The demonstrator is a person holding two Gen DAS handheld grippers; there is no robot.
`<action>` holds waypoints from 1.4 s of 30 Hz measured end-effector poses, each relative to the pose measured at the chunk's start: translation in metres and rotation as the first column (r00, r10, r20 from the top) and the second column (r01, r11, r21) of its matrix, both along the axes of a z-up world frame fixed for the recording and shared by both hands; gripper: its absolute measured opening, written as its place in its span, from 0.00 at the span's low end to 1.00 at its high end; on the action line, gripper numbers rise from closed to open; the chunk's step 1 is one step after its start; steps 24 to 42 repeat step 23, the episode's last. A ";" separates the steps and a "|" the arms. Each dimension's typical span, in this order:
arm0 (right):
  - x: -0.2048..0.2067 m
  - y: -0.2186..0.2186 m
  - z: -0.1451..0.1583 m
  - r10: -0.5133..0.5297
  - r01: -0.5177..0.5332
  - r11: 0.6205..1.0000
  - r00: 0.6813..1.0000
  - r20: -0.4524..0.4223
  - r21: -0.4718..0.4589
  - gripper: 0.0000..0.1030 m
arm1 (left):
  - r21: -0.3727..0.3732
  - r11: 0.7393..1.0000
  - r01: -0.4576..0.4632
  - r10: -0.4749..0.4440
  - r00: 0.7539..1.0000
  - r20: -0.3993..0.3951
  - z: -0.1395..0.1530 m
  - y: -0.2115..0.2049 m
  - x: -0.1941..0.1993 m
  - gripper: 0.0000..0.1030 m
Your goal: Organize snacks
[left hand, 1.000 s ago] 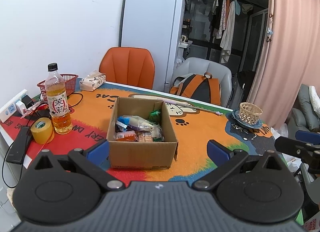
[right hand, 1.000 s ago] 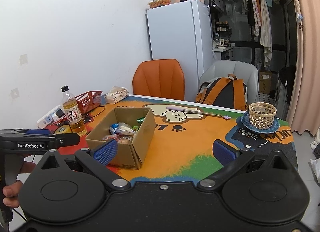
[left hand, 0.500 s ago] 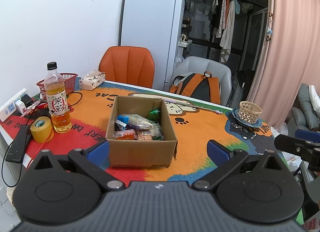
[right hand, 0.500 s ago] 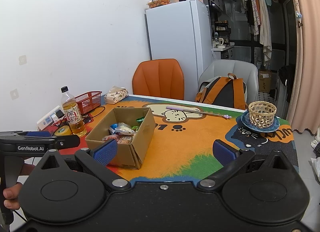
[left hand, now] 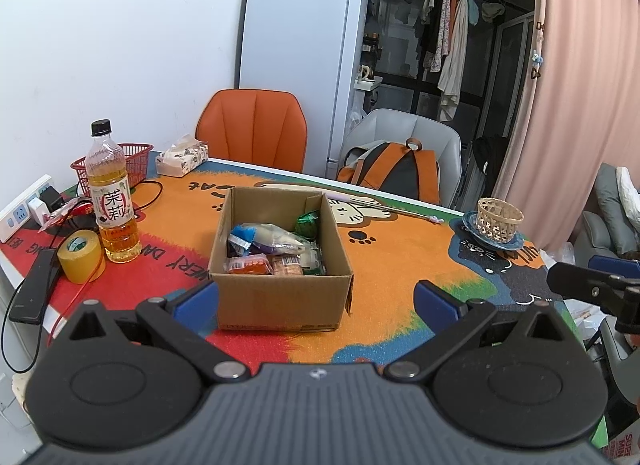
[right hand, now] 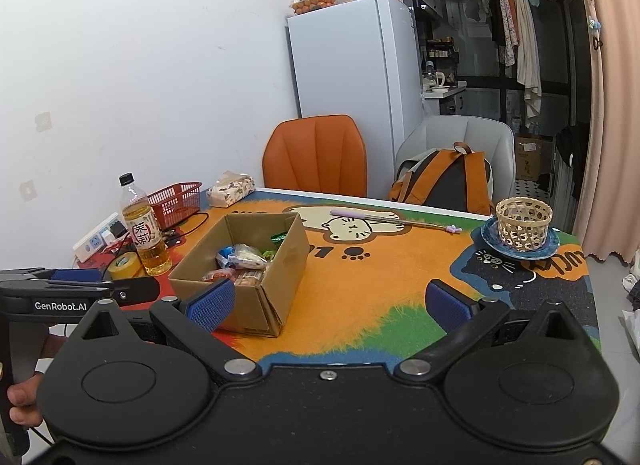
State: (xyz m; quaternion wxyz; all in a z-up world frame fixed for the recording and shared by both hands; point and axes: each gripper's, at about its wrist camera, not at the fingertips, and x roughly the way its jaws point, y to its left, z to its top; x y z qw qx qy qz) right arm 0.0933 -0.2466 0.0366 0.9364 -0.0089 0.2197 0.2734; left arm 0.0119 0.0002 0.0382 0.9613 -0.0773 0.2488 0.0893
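My views are sharp and evenly lit from overhead, shadows soft; fisheye bending curves the edges, corners go black, and the back room stays dim.

We cannot read the wrappers of the snack packets piled in the cardboard box; its near wall hides the lowest ones. The left tongs cover the worktop's near edge. The black device at far left runs behind the tape roll.
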 end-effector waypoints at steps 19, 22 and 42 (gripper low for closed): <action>0.001 0.001 -0.002 0.002 -0.002 1.000 1.000 -0.003 -0.001 1.00 | -0.011 1.000 0.004 -0.004 1.000 0.013 0.000 0.001 -0.003 1.00; 0.001 0.001 -0.003 0.003 -0.003 1.000 1.000 -0.006 0.000 1.00 | -0.009 1.000 -0.002 0.002 1.000 0.018 0.000 0.001 -0.004 1.00; 0.001 0.002 -0.003 0.004 -0.004 1.000 1.000 -0.007 -0.001 1.00 | -0.008 1.000 0.000 0.001 1.000 0.021 0.000 0.001 -0.004 1.00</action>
